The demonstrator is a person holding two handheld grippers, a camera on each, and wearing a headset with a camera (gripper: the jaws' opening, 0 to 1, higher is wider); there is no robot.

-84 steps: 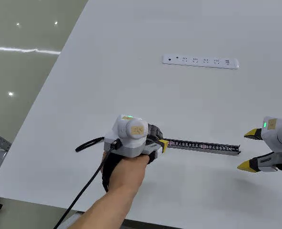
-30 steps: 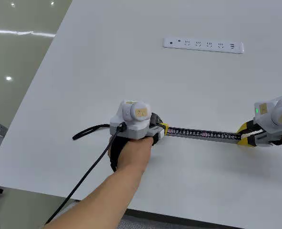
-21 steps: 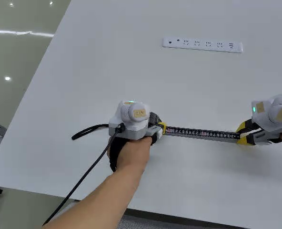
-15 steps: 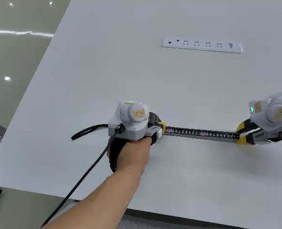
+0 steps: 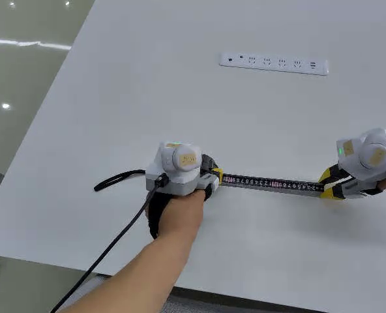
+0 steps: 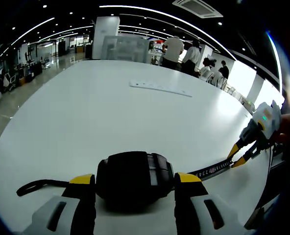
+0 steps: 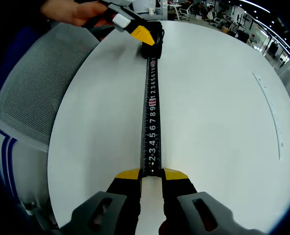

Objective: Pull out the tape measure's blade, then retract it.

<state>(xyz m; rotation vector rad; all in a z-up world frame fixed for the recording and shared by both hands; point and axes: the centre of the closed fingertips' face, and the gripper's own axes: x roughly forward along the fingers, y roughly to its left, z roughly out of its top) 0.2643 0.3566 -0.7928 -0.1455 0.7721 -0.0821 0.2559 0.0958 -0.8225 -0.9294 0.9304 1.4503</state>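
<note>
A white desk (image 5: 147, 85) carries a power strip (image 5: 273, 63). Nearer the person than the strip, the left tool (image 6: 134, 178) clamps the tape measure's black case (image 6: 135, 166). Its blade (image 7: 150, 112) runs rightward to the right tool (image 7: 152, 173), which is pinched on the blade's tip. Risk: a slipping pinch would let the blade whip back.

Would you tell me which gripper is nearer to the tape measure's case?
Left. The left gripper holds the case between its fingers; the right gripper pinches the blade's far end, away from the case.
</note>
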